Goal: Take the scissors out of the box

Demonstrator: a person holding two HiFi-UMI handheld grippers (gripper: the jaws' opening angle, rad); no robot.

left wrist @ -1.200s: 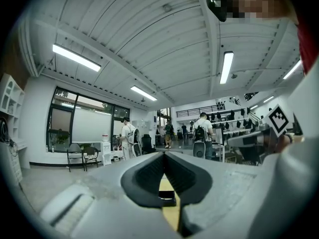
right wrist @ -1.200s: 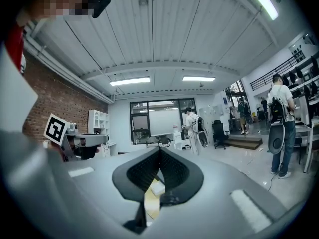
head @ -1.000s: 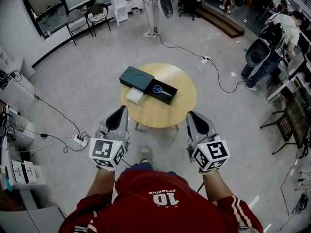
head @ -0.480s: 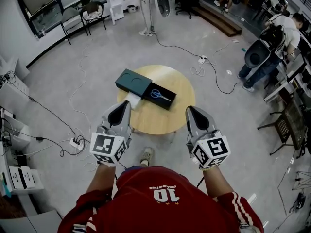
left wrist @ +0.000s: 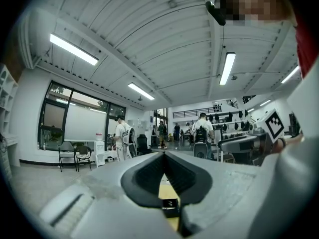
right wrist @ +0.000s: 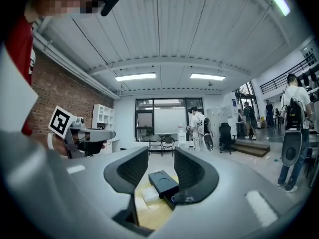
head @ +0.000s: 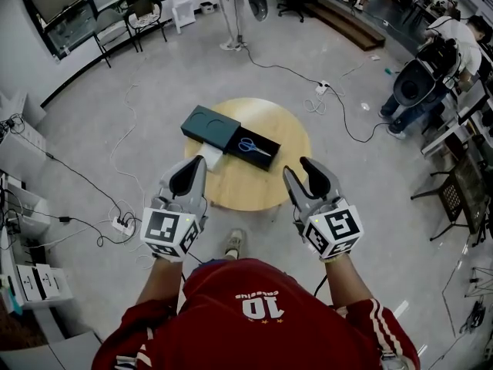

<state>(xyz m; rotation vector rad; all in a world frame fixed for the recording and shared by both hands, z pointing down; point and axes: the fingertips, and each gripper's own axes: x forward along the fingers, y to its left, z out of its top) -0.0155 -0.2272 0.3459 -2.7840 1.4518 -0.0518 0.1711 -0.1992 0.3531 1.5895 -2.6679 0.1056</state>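
Observation:
Blue-handled scissors (head: 253, 146) lie in an open dark box (head: 266, 154) on a round wooden table (head: 262, 187). The box's dark green lid (head: 209, 126) sits to its left, with a white block (head: 209, 159) in front of the lid. My left gripper (head: 194, 163) hovers over the table's near left edge, shut and empty (left wrist: 163, 153). My right gripper (head: 298, 168) is over the near right edge; its jaws are opening with nothing between them (right wrist: 160, 156). In the right gripper view the lid (right wrist: 162, 179) and white block (right wrist: 148, 194) lie ahead.
Cables run over the grey floor, with a power strip (head: 123, 223) to the left. A person with a backpack (head: 431, 68) stands at the right beside desks. Chairs (head: 142, 14) and another person (head: 228, 10) are at the back.
The right gripper's jaws have gone from shut to open. Both grippers have moved forward, closer to the table's near edge. The left gripper stays shut.

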